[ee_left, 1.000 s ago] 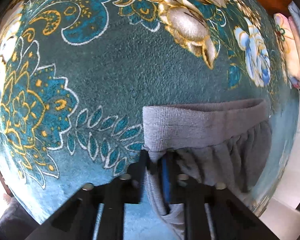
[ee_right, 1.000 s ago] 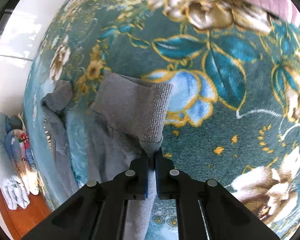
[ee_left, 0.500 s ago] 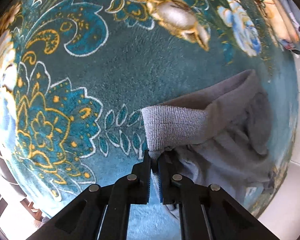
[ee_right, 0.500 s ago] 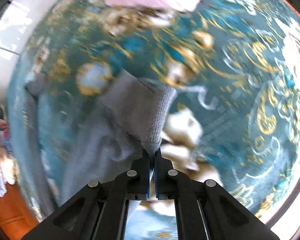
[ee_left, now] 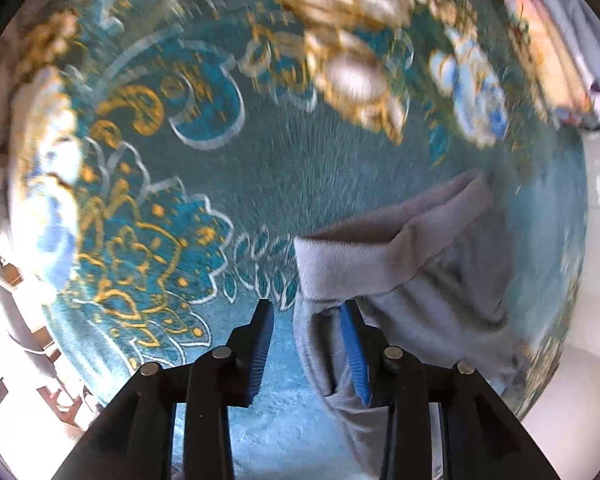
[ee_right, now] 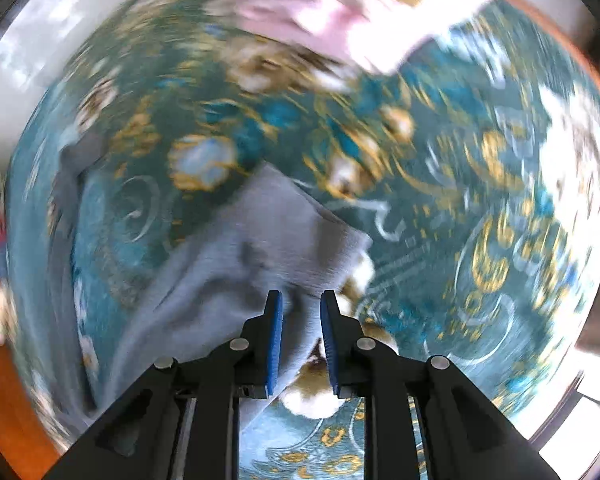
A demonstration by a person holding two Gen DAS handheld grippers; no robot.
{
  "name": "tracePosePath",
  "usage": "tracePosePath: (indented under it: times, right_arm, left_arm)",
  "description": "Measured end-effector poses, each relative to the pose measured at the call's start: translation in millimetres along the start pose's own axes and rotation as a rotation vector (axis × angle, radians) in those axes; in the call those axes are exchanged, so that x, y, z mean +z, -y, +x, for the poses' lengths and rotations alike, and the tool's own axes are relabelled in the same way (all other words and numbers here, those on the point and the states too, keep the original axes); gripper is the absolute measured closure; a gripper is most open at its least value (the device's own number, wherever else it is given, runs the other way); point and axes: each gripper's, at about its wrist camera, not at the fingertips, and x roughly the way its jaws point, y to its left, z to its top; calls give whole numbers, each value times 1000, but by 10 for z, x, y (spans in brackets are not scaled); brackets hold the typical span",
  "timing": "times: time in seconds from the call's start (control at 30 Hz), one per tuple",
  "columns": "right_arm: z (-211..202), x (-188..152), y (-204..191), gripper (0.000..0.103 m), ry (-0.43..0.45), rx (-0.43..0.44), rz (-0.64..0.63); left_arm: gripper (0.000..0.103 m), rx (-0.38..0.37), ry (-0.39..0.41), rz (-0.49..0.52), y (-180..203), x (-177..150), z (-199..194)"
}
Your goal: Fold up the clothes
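Note:
A grey garment with a ribbed band (ee_left: 384,276) lies on a teal flowered rug (ee_left: 300,168). My left gripper (ee_left: 306,316) is open; the garment's edge hangs between its blue-padded fingers against the right one. In the right wrist view the same grey garment (ee_right: 260,248) spreads to the left over the rug (ee_right: 440,208). My right gripper (ee_right: 300,304) is open, with the garment's ribbed corner between its jaws. Both views are blurred by motion.
A stack of folded clothes (ee_left: 568,40) lies at the rug's far right edge in the left wrist view. A pink cloth (ee_right: 332,20) lies at the far side in the right wrist view. Orange wooden floor (ee_right: 4,400) and pale floor border the rug.
Both grippers have opened from shut on the grey garment's ribbed band. The garment has slackened and sunk toward the rug. Both cameras are moving.

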Motion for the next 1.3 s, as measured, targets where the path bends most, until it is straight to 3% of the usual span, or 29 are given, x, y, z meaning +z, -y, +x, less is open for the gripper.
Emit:
tracePosePath:
  times: [0.1, 0.2, 0.3, 0.37, 0.47, 0.6, 0.7, 0.87, 1.07, 1.13, 1.17, 1.23, 1.3]
  right_arm:
    - [87, -87, -418, 73, -51, 81, -96]
    - [324, -321, -840, 73, -149, 133, -228]
    - [566, -567, -1258, 73, -248, 182, -365]
    - [728, -731, -1536, 73, -313, 213, -456]
    - [934, -901, -1894, 73, -388, 257, -571]
    - [1047, -731, -2075, 73, -366, 275, -607]
    - [1141, -458, -2073, 73, -336, 274, -552]
    - [1160, -167, -1869, 73, -343, 300, -452]
    - [1117, 373, -1765, 73, -295, 356, -311]
    - [1127, 638, -1769, 69, -268, 383, -230]
    - [1132, 748, -1775, 61, -255, 393, -195]
    - [1157, 1003, -1827, 60, -230, 431, -109]
    - [1165, 1173, -1925, 60, -218, 446, -45]
  left_arm:
    - [62, 9, -57, 190, 589, -235, 244]
    - [62, 18, -115, 380, 1177, -471, 487]
    - [62, 53, -267, 612, 1699, -1264, 710]
    - [62, 65, -318, 679, 1968, -1533, 972]
    - [62, 56, -345, 693, 2248, -1767, 1208]
    - [62, 59, -273, 630, 2510, -1596, 1435]
    - [62, 71, -237, 575, 2579, -1430, 1430]
    - [62, -52, -207, 499, 2455, -1212, 955]
    - [52, -68, -56, 313, 2100, -239, 638]
    - [52, -85, -19, 204, 1946, 114, 601]
    - [52, -98, -4, 149, 1876, 257, 591]
    - [52, -129, 20, 36, 1742, 512, 579]
    - [52, -180, 18, -59, 1750, 712, 907]
